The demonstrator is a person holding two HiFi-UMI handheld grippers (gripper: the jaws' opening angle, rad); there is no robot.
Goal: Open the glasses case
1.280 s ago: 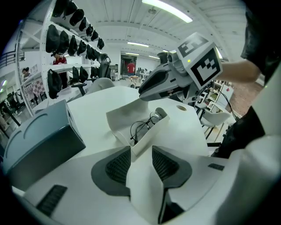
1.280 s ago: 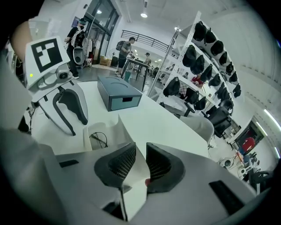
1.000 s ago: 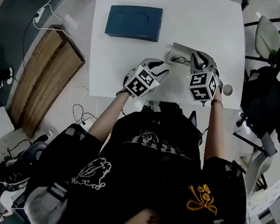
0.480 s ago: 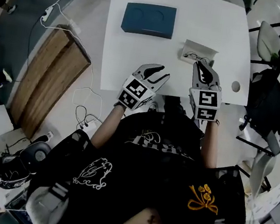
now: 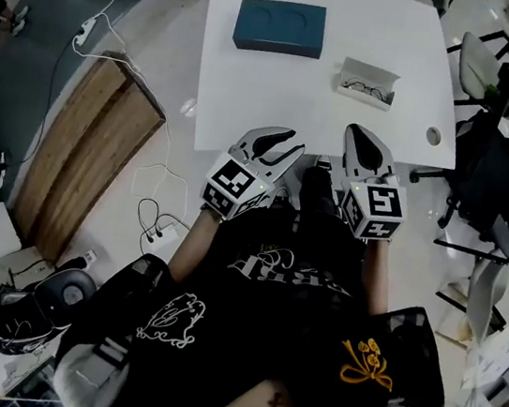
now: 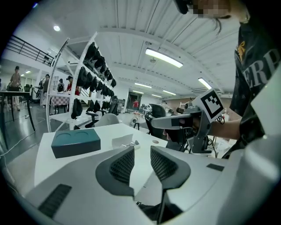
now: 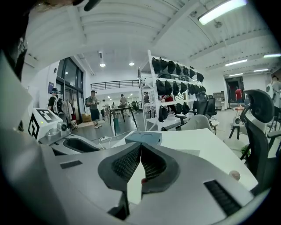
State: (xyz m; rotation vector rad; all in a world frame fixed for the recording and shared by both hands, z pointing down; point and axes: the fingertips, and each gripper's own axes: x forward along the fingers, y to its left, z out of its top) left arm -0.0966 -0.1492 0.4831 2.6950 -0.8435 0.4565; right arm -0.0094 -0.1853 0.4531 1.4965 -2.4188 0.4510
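White table (image 5: 280, 97), open glasses case (image 5: 369, 78) holding glasses (image 5: 360, 87), teal box (image 5: 280, 27) apart

White table (image 5: 252, 93), plain and matt. Dark teal box (image 5: 280, 27), the same teal on top and sides. Pale grey case (image 5: 373, 70) with thin black glasses (image 5: 364, 88) inside. Light grey shells on left gripper (image 5: 292, 143) and right gripper (image 5: 356, 131) — charcoal inside the jaws, pads (image 6: 124, 165) dark grey with a fine dotted grid. Black-and-white square markers on each cube (image 5: 234, 188). Black shirt (image 5: 290, 345), white print on chest and side, one yellow emblem (image 5: 368, 362). Pale glossy grey floor (image 5: 158, 89); brown wood-grain board (image 5: 82, 153); white cable (image 5: 166, 175) — thin and looping. Black chair (image 5: 494, 186) at the right.
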